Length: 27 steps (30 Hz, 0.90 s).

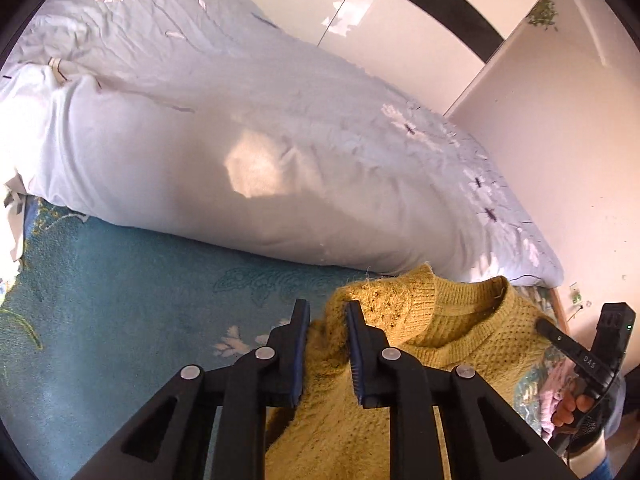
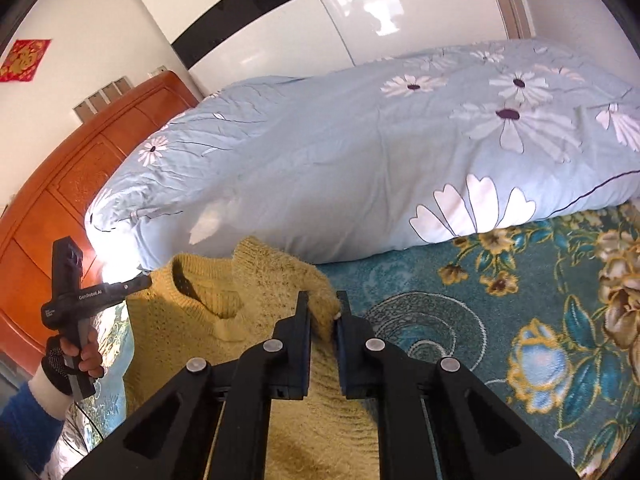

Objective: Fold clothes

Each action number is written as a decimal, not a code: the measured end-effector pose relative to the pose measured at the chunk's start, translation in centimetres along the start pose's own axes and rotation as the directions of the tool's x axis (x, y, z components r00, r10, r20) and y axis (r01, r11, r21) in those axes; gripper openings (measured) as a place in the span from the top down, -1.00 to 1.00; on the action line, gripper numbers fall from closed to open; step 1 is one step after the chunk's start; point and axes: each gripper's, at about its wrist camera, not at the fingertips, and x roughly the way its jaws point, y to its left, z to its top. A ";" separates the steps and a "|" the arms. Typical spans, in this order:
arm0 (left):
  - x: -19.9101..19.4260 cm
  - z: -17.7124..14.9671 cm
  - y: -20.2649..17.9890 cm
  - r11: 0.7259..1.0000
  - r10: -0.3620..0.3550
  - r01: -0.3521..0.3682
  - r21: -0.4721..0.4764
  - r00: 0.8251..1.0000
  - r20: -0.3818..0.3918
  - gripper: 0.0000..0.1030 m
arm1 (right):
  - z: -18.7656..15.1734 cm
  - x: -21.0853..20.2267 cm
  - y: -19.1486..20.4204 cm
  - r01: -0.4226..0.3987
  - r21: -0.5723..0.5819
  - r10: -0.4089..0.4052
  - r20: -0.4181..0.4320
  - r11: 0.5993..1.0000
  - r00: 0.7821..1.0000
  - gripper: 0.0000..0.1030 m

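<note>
A mustard yellow knit sweater (image 1: 452,332) hangs lifted above the bed, its round neck opening facing the cameras. My left gripper (image 1: 327,312) is shut on one shoulder of the sweater, with yellow knit bunched between the jaws. My right gripper (image 2: 323,304) is shut on the other shoulder of the sweater (image 2: 256,292). The right gripper also shows at the right edge of the left wrist view (image 1: 576,350), and the left gripper at the left of the right wrist view (image 2: 100,288), each held by a hand. The sweater's lower part is hidden behind the grippers.
A teal floral blanket (image 2: 500,320) covers the bed (image 1: 120,288). A bulky pale blue duvet with daisies (image 2: 360,152) lies behind the sweater. An orange wooden headboard (image 2: 60,184) stands at the left. White glossy wardrobe doors (image 1: 400,20) stand beyond the bed.
</note>
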 end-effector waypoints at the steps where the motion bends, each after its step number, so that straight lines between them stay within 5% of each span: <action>1: -1.6 -0.4 -0.5 0.999 -0.031 0.031 0.014 0.999 0.026 0.62 | -0.4 -1.3 0.7 -0.003 -0.013 0.004 0.022 1.000 1.000 0.79; 6: -8.2 -2.5 -2.0 0.984 -0.170 0.161 0.081 0.979 0.116 0.62 | -3.8 -8.7 2.7 -0.011 -0.029 0.014 0.127 1.000 0.992 0.79; 12: -13.7 -9.9 -2.2 0.969 -0.238 0.225 0.103 0.962 0.134 0.66 | -10.8 -13.9 4.0 0.015 -0.031 -0.011 0.119 0.999 0.993 0.79; 18: -15.7 -18.1 -1.2 0.969 -0.246 0.244 0.041 0.968 0.054 0.84 | -18.9 -16.2 4.4 0.026 0.025 -0.027 0.054 0.999 0.998 0.79; 21: -16.1 -23.0 -0.8 0.979 -0.201 0.201 0.035 0.979 -0.008 0.88 | -22.9 -16.8 4.2 0.036 0.072 -0.038 0.022 0.997 0.999 0.79; 27: -15.1 -30.3 1.5 0.983 -0.172 0.160 -0.092 0.976 -0.136 0.93 | -28.9 -16.0 2.7 0.056 0.190 -0.048 -0.047 0.980 0.998 0.79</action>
